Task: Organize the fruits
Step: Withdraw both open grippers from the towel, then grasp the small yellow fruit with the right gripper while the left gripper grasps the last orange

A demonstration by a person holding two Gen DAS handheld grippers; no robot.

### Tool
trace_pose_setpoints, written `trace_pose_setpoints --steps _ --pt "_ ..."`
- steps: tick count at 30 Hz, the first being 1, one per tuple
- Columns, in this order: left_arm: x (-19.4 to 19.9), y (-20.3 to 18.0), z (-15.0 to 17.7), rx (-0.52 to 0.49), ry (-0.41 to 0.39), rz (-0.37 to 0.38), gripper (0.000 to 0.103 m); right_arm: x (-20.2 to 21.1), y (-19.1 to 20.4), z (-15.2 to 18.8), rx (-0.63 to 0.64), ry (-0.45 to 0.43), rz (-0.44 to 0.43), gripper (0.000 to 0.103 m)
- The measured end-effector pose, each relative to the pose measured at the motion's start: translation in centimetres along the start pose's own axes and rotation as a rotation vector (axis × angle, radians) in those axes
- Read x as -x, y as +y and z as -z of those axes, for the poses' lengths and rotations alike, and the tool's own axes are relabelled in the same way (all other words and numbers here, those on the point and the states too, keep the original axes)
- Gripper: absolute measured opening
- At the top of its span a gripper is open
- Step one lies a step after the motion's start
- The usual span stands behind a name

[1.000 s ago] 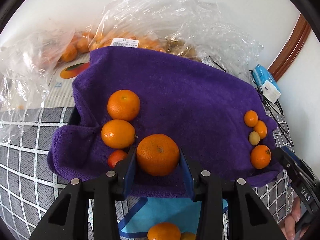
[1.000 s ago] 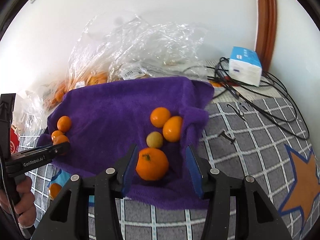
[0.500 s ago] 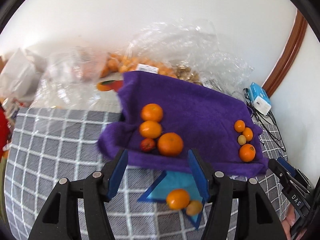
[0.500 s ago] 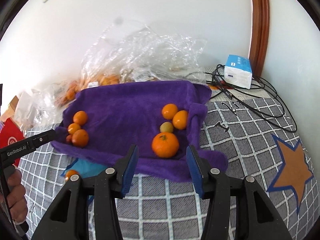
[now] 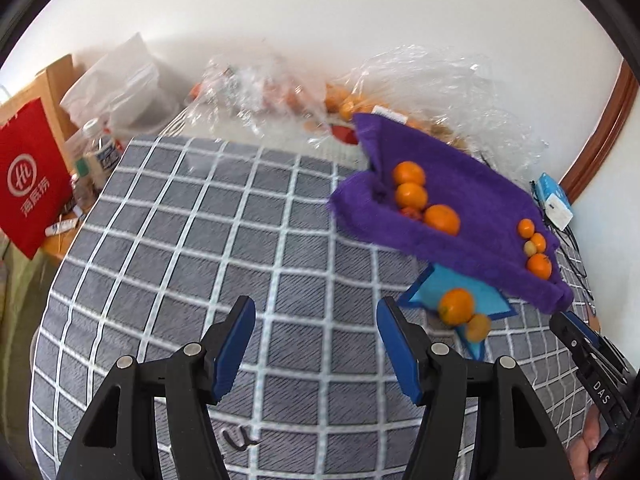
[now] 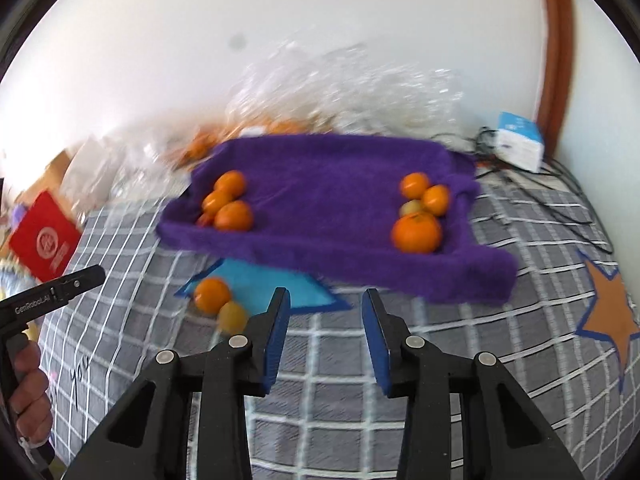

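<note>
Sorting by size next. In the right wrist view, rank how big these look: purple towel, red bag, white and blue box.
1. purple towel, clearly largest.
2. red bag and white and blue box look alike; both lie at different distances, so unranked.

Out past your right fingertips, the purple towel (image 6: 332, 204) holds two clusters of oranges: one left group (image 6: 228, 204) and one right group (image 6: 420, 212), whose big orange (image 6: 416, 232) sits nearest you. Left of those fingers, two loose oranges (image 6: 218, 300) lie touching off the towel's near edge.
</note>
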State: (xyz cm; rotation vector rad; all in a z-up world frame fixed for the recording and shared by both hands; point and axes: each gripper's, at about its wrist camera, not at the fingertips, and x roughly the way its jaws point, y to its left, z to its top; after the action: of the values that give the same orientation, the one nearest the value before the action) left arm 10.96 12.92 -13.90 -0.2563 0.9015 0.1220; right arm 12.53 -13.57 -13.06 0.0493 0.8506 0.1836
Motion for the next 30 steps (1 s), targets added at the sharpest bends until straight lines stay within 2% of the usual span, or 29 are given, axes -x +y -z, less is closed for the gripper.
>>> trace_pose_setpoints --steps 4,11,20,23,30 --pt "-0.4 1.7 1.1 0.005 0.012 -0.013 0.061 -1.5 2.2 1.2 0.025 0.034 -0.041 0.038" --pt "-1.0 3.9 1.5 0.021 0.034 0.001 0.061 -3.7 4.7 2.2 0.046 0.080 -0.059 0.039" --pt "-2.2 4.1 1.0 0.019 0.055 0.033 0.061 -6.5 5.7 2.2 0.038 0.132 -0.061 0.039" --pt "-2.5 3.9 0.7 0.031 0.058 0.050 0.061 -6.7 6.0 2.0 0.062 0.120 -0.048 0.027" --pt "-3.4 2.6 0.2 0.011 0.071 0.090 0.061 -4.9 4.3 1.3 0.065 0.073 -0.007 0.027"
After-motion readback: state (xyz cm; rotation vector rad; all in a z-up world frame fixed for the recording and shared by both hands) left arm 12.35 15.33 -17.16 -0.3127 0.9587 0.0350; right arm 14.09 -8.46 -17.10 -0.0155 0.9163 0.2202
